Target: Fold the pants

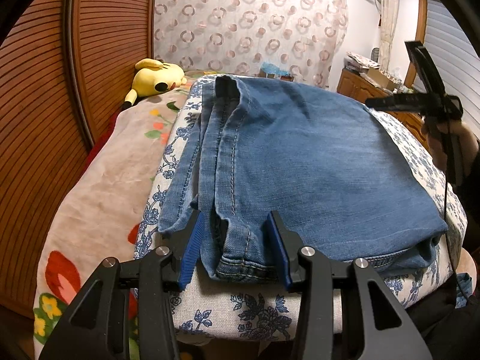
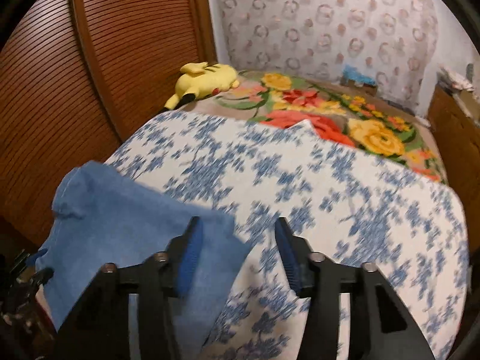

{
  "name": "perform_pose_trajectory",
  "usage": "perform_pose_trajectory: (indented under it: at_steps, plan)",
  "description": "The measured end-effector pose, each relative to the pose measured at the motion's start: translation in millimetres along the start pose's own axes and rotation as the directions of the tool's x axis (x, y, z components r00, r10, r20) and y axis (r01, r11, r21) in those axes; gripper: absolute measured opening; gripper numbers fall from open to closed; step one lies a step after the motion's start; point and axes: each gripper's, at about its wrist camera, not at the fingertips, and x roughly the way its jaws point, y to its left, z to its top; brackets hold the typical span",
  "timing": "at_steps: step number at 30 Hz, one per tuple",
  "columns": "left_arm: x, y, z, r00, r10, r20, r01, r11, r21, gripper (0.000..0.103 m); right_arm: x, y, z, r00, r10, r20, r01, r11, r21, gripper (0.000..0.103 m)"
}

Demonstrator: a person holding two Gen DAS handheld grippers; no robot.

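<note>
Blue denim pants (image 1: 300,156) lie folded on a white cloth with blue flowers (image 1: 240,309). My left gripper (image 1: 237,249) is open, its blue pads on either side of the near hem and seam of the pants, not closed on it. My right gripper shows in the left wrist view (image 1: 420,99) at the far right, raised above the pants' right edge. In the right wrist view my right gripper (image 2: 238,255) is open and empty above the flowered cloth (image 2: 330,195), with the pants (image 2: 135,225) at lower left under its left finger. That view is motion-blurred.
A yellow plush toy (image 1: 156,78) lies at the far left of the bed by a brown slatted wooden wall (image 1: 60,105). A floral blanket (image 2: 330,105) covers the bed beyond the cloth. A wooden cabinet (image 1: 366,90) stands at the right. A patterned curtain (image 1: 255,24) hangs behind.
</note>
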Motion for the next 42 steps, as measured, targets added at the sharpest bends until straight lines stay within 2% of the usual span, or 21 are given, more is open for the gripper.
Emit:
perform_pose_trajectory:
  at_steps: [8, 14, 15, 16, 18, 19, 21, 25, 30, 35, 38, 39, 42]
  plan:
    - [0, 1, -1, 1.000, 0.000, 0.003, 0.000, 1.000, -0.001, 0.044, 23, 3, -24, 0.995, 0.072, -0.072, -0.068, 0.997, 0.046, 0.054]
    - [-1, 3, -1, 1.000, -0.003, 0.006, 0.003, 1.000, -0.001, 0.044, 36, 4, -29, 0.993, 0.110, -0.051, -0.105, 0.991, 0.082, 0.054]
    - [-1, 3, -1, 1.000, -0.004, 0.006, 0.004, 1.000, -0.002, 0.044, 38, 6, -30, 0.993, 0.109, -0.045, -0.106, 0.991, 0.080, 0.048]
    - [-1, 2, -1, 1.000, -0.004, 0.005, 0.004, 1.000, -0.003, 0.044, 38, 6, -31, 0.993, 0.114, -0.037, -0.111, 0.991, 0.072, 0.033]
    - [-2, 2, 0, 1.000, -0.002, 0.006, 0.002, 1.000, -0.006, 0.044, 33, 7, -31, 0.991, 0.132, -0.021, -0.130, 0.990, 0.055, 0.016]
    - [-2, 2, 0, 1.000, 0.002, 0.010, -0.002, 1.000, -0.008, 0.044, 27, 10, -31, 0.992, 0.129, -0.003, -0.129, 0.991, 0.032, 0.012]
    - [-6, 0, 3, 1.000, 0.007, 0.021, -0.007, 1.000, -0.009, 0.044, 12, 17, -29, 0.995, 0.097, 0.039, -0.096, 0.995, -0.015, 0.011]
    - [-17, -4, 12, 0.999, -0.011, 0.050, 0.011, 1.000, -0.010, 0.044, -18, 27, -19, 0.994, 0.063, 0.094, -0.056, 0.995, -0.077, 0.010]
    - [-24, -16, 27, 0.996, -0.041, 0.083, 0.039, 0.999, 0.017, 0.044, -51, 16, -3, 0.990, -0.036, 0.133, 0.051, 0.992, -0.113, 0.009]
    - [-19, -28, 42, 0.993, -0.065, 0.096, 0.061, 0.997, 0.040, 0.044, -58, -25, 0, 0.979, -0.168, 0.114, 0.174, 0.983, -0.050, 0.009]
    - [-15, -37, 50, 0.991, -0.082, 0.104, 0.078, 0.996, 0.048, 0.044, -42, -47, -7, 0.982, -0.183, 0.055, 0.184, 0.983, -0.007, 0.011]
    - [-12, -42, 54, 0.990, -0.090, 0.105, 0.084, 0.995, 0.056, 0.044, -36, -53, -11, 0.982, -0.184, 0.040, 0.184, 0.983, 0.000, 0.013]
    - [-5, -55, 64, 0.989, -0.102, 0.105, 0.094, 0.992, 0.085, 0.044, -26, -61, -26, 0.977, -0.214, 0.025, 0.213, 0.977, 0.031, 0.027]
